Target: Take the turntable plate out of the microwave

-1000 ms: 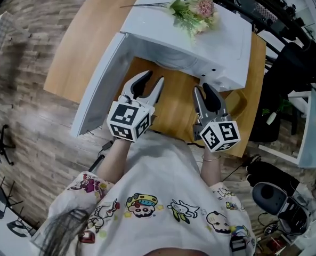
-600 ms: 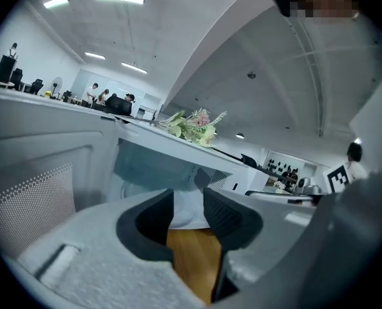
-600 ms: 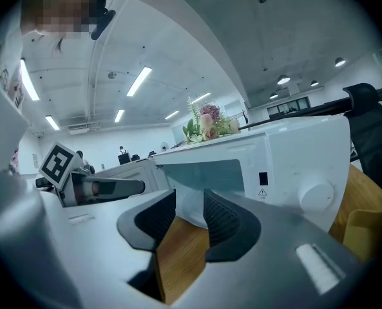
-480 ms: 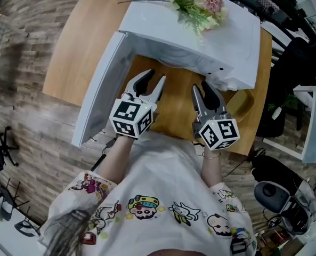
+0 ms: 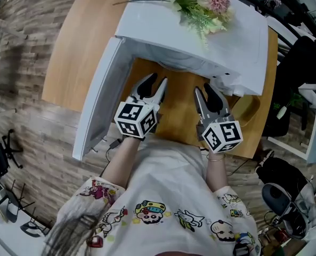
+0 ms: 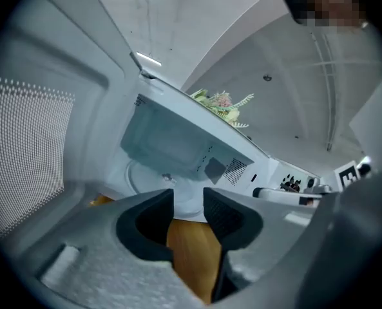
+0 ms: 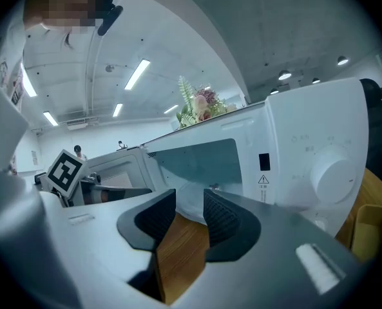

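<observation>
- Microwave (image 5: 200, 31): door (image 5: 102, 95) stands open at frame left; that step is done.
- Turntable plate (image 6: 149, 176): I see it inside the cavity, untouched.
- Left gripper (image 5: 156, 80), right gripper (image 5: 204, 88): fingers parted, empty, above the bench (image 5: 179, 103).
- Left for me: reach in, grip, withdraw.

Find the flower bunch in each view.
Head view: flower bunch near the top edge, right of centre.
Left gripper view: flower bunch just above the middle.
Right gripper view: flower bunch above the middle.
Shared landmark: the white microwave it lies on, door open.
</observation>
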The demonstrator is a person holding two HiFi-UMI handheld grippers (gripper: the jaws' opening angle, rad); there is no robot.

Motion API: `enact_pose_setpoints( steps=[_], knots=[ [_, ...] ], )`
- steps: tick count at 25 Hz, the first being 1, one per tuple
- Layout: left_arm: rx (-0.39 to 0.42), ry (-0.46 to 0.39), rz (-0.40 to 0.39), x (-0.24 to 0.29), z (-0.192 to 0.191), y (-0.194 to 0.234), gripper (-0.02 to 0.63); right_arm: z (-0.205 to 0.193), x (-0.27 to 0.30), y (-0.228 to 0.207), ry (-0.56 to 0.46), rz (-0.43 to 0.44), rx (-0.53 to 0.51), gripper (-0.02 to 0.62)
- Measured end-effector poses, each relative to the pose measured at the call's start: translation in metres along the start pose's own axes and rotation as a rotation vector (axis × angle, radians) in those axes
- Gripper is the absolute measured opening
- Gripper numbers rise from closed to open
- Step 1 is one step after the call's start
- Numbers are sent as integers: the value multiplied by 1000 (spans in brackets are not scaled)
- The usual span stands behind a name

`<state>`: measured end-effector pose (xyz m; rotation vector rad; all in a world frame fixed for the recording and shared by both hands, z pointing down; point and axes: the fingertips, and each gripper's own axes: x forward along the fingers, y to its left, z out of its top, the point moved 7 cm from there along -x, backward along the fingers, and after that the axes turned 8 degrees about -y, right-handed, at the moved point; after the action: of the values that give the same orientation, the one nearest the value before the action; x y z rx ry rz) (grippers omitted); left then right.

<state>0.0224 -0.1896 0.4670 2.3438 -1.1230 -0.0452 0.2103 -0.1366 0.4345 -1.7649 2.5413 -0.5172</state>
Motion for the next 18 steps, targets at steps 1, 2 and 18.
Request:
enact_pose_setpoints(
  steps=[1,2,18],
  knots=[
    [-11,2,4,2,-3,2,138,-2,0,-1,5,-1,-1,133],
    [-20,5,6,4,-6,5,138,-3,1,-2,9,-2,-1,133],
    [-251,26,1,48,-53,35,138,-25,5,-15,50,-12,18,133]
  ],
)
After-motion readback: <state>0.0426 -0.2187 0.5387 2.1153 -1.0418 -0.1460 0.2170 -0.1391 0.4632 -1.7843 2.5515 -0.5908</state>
